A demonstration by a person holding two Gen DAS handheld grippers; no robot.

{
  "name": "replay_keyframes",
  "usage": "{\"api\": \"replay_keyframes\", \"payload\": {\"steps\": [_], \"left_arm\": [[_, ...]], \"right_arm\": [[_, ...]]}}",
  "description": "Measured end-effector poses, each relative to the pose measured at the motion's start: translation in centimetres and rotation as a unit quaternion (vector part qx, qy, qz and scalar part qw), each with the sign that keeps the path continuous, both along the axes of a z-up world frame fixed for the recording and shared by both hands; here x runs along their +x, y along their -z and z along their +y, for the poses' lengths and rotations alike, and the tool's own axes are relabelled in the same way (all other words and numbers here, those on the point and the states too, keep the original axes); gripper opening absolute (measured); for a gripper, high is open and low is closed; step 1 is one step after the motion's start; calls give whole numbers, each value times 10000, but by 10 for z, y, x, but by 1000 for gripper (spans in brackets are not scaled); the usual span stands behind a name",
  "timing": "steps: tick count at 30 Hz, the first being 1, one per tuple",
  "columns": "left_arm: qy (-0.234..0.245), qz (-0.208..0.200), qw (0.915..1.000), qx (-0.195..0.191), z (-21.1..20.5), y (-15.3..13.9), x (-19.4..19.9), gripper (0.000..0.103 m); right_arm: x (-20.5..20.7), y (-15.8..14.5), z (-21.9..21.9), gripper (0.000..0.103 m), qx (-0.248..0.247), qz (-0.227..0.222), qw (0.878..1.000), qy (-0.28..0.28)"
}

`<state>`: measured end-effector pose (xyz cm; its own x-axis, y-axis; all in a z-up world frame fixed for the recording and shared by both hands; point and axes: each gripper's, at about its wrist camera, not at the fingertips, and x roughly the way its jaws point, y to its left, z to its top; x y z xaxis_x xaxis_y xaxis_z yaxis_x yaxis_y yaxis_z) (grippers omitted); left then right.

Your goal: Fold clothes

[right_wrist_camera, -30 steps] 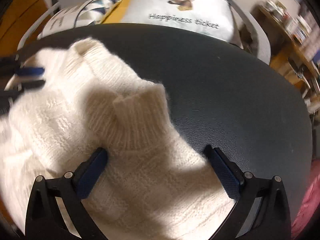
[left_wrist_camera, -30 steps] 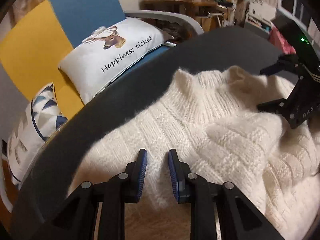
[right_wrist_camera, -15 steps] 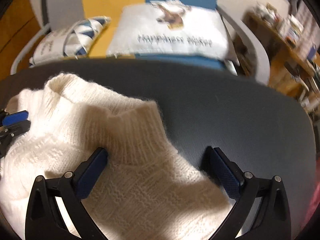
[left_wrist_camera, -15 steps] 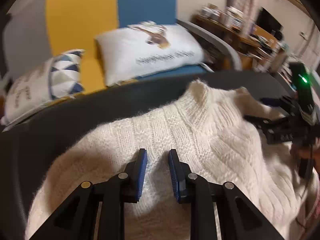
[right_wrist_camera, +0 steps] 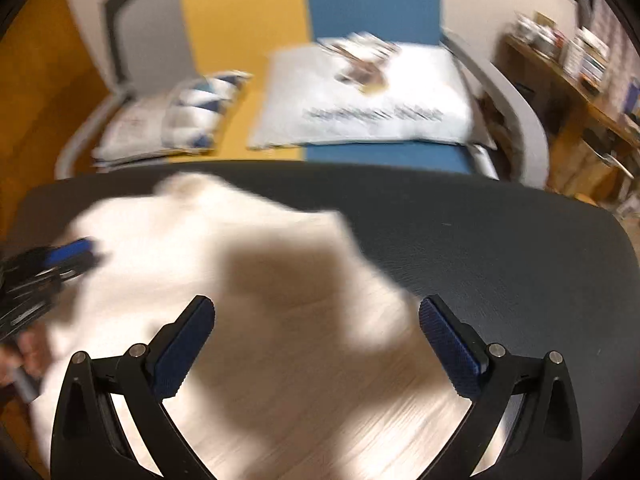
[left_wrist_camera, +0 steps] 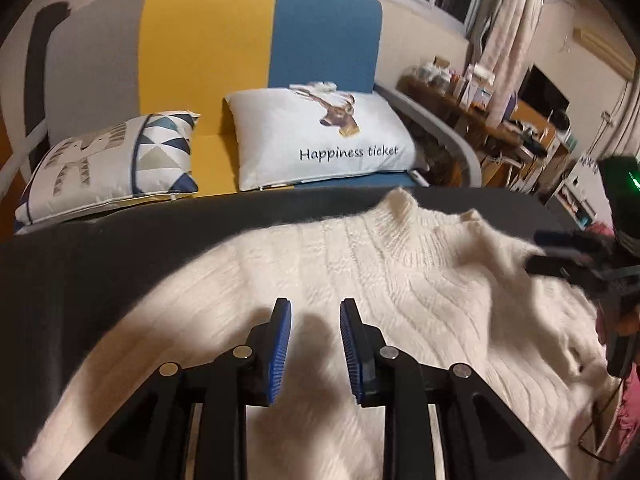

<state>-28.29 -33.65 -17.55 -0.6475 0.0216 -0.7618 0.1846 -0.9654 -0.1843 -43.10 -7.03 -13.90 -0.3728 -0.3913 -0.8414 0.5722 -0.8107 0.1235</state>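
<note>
A cream knit sweater lies spread on the dark round table, collar towards the sofa. My left gripper hovers over its left part. Its jaws stand a narrow gap apart and are opening, with no fabric pinched between the blue pads. In the blurred right wrist view my right gripper hangs wide open above the sweater, nothing between its fingers. Each gripper shows in the other's view: the right gripper at the sweater's right edge, the left gripper at its left.
Behind the table stands a sofa with grey, yellow and blue panels. On it lie a deer pillow and a triangle-patterned pillow. A cluttered wooden desk is at the far right. Bare table lies left and right of the sweater.
Both grippers have lifted away from the sweater. The left one rolled level and moved left, and its jaws widened slightly. The right one rose off the collar and stayed wide open.
</note>
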Motion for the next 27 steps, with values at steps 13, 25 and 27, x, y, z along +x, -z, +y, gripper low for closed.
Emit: {"api": "replay_keyframes", "payload": {"steps": [13,25,27], "left_arm": [[-200,-343,9992,-93,-25,25,27,26],[-363,368,9964,666,-10,-30,127,28],[-308,404,9949,866,3,-29,158,28]], "right_arm": [[10,42,-17,103,704,302,9970,70],[83,-7,-20,103,445,475,9972,-381],[124,-5,-20,103,276,285,9978,-532]]}}
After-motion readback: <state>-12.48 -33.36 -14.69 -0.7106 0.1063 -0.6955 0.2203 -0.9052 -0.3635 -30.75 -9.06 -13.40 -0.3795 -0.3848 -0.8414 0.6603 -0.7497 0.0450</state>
